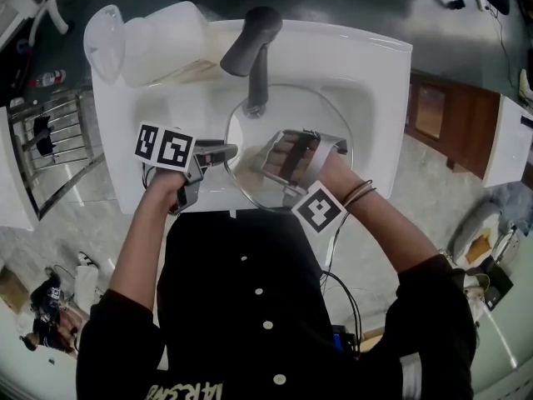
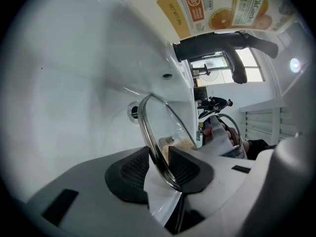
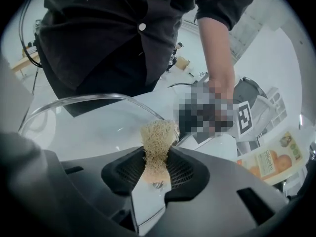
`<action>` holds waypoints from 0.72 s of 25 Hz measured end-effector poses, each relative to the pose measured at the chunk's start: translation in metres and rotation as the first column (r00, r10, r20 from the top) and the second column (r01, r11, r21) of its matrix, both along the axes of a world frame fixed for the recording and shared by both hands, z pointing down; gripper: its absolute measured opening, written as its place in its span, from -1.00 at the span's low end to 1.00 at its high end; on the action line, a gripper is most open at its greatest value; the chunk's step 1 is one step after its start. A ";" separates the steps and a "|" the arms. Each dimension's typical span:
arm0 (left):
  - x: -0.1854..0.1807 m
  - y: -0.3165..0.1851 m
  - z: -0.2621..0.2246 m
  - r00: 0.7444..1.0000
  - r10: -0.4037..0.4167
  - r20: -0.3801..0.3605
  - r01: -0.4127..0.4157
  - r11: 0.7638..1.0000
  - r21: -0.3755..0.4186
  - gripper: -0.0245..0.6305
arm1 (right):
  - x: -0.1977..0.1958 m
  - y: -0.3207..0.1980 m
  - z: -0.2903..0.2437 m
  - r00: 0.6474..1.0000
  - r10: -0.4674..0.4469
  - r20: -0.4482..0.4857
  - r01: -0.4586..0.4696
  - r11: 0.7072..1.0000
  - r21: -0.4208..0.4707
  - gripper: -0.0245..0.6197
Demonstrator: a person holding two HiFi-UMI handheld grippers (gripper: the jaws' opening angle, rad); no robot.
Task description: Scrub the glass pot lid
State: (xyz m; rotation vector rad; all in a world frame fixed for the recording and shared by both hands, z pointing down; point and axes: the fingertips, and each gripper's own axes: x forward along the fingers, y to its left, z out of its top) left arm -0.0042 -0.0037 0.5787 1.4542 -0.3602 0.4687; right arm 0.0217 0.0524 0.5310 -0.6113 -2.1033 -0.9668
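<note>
Lid, writing: none shows on the glass pot lid (image 1: 246, 163) (image 2: 165, 132) (image 3: 98, 117).
Lid, look: clear glass inside a bright metal rim band; light streaks on the pane; the basin shows through it.
Lid, place: you hold it over the basin of the white sink (image 1: 366, 65) (image 2: 74, 83), its face turned up toward the head view.
Left gripper (image 1: 225, 150) (image 2: 159, 169): clamped on the lid's rim at the left edge; a ribbed pad sits on each side of the band.
Right gripper (image 1: 279, 154) (image 3: 157, 169): pinching a tan fibrous scrub pad (image 3: 158, 137) (image 2: 181, 143); the pad's free end lies against the glass, near the middle of the lid.
Marker cubes: black-and-white square patterns on both, no letters.
Carton (image 2: 217, 6) (image 3: 266, 159): orange and white, fruit pictures; "NET WT" reads on one panel; the remaining print is too small to trust.
Edges, far side: the dark faucet (image 1: 250, 48) (image 2: 212, 43) stands at the lid's far rim with its spout above the glass; contact cannot be told.
Edges, near side: the lid's near rim reaches the sink's front lip, close to your black buttoned garment (image 1: 241, 307).
Room, right: bare basin wall shows beyond the lid's right rim.
Room, left: the basin wall curves away past the clamped edge; a round fitting (image 2: 133, 111) sits in it behind the lid.
Surround: a white plastic jug (image 1: 158, 44) lies on the sink's far left corner, well apart from the lid; a wire rack (image 1: 50, 140) stands left of the sink.
</note>
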 end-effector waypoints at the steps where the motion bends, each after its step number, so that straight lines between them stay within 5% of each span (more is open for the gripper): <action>1: 0.000 0.000 0.000 1.000 -0.002 -0.002 0.002 1.000 -0.002 -0.50 | 0.002 0.002 0.000 1.000 -0.007 -0.005 0.007 1.000 -0.011 -0.49; 18: -0.001 -0.001 0.000 1.000 -0.016 0.001 0.016 1.000 -0.006 -0.50 | 0.086 0.014 0.002 0.981 -0.116 -0.155 0.105 0.991 -0.081 -0.49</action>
